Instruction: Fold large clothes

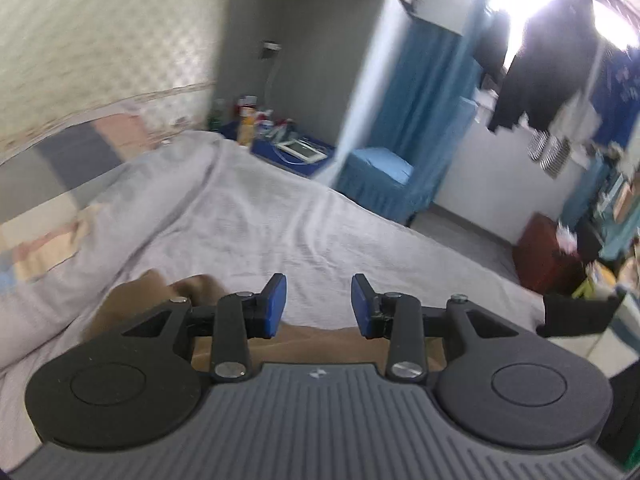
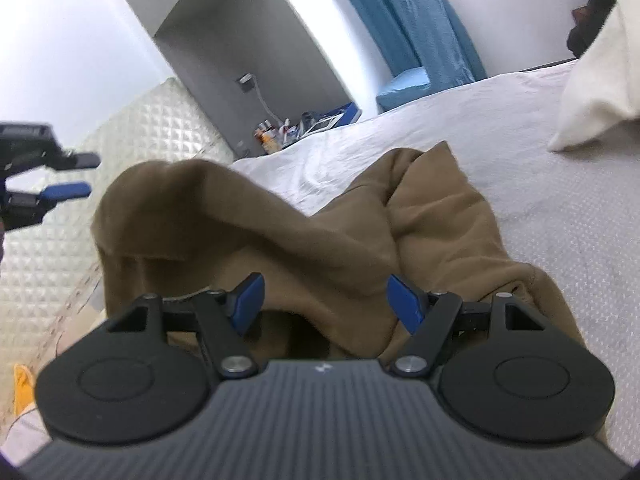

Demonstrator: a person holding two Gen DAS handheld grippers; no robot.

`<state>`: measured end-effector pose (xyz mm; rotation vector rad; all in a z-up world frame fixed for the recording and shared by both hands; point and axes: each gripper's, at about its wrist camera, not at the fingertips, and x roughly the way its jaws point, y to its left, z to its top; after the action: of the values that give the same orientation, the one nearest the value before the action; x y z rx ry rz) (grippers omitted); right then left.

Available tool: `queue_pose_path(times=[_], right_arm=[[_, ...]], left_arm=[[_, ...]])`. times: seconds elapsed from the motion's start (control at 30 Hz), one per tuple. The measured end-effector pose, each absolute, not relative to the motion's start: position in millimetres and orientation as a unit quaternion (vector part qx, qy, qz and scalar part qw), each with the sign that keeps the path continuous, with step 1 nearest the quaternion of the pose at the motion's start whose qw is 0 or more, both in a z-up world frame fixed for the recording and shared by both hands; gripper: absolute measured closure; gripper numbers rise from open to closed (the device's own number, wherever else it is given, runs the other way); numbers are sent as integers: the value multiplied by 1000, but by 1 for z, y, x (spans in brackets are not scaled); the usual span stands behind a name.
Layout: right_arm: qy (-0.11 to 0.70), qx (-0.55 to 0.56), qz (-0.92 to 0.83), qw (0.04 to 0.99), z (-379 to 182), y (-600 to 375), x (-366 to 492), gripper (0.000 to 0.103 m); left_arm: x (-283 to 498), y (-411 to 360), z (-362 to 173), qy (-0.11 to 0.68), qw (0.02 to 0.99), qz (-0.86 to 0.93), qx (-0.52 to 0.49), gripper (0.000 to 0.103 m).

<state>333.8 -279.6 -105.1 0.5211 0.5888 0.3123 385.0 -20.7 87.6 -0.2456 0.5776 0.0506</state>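
Note:
A brown garment (image 2: 320, 232) lies crumpled in a heap on the pale bed sheet (image 2: 520, 184). My right gripper (image 2: 326, 300) stands open just over its near edge. The cloth shows behind the blue pads (image 2: 248, 300), but they do not press on it. Off to the left, my left gripper (image 2: 84, 174) hangs above the bed, open and with nothing between its fingers. In the left wrist view the left gripper (image 1: 319, 306) is open over the sheet (image 1: 280, 208), and the brown garment (image 1: 132, 304) lies below and behind its fingers.
A white pillow (image 2: 592, 92) lies at the right of the bed. The quilted headboard (image 2: 140, 140) stands at the left. A patchwork blanket (image 1: 60, 168), a cluttered bedside table (image 1: 280, 140), a blue-covered chair (image 1: 384, 168) and a red box (image 1: 544, 252) surround the bed.

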Motion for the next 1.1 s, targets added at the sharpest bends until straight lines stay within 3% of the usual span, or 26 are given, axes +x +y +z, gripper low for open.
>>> queue_pose_path(times=[0.13, 0.37, 0.5, 0.83, 0.9, 0.97, 1.1], right_arm=[[291, 247, 135, 914, -113, -284, 341, 32], [277, 276, 117, 913, -108, -299, 340, 32], [255, 289, 128, 914, -96, -303, 333, 32], [220, 227, 219, 923, -82, -258, 318, 32], [215, 215, 228, 925, -79, -247, 325, 35], [210, 192, 235, 929, -74, -232, 335, 43], [194, 161, 237, 938, -65, -212, 357, 44]], left_arm=[[411, -48, 58, 343, 935, 12, -91, 67], [373, -65, -2, 406, 913, -27, -21, 93], [334, -61, -45, 431, 901, -46, 15, 95], [289, -21, -120, 432, 899, -49, -54, 96], [286, -17, -131, 430, 901, -37, -48, 96], [279, -12, -138, 416, 906, -46, -57, 96], [267, -5, -146, 391, 916, -58, -67, 96]])
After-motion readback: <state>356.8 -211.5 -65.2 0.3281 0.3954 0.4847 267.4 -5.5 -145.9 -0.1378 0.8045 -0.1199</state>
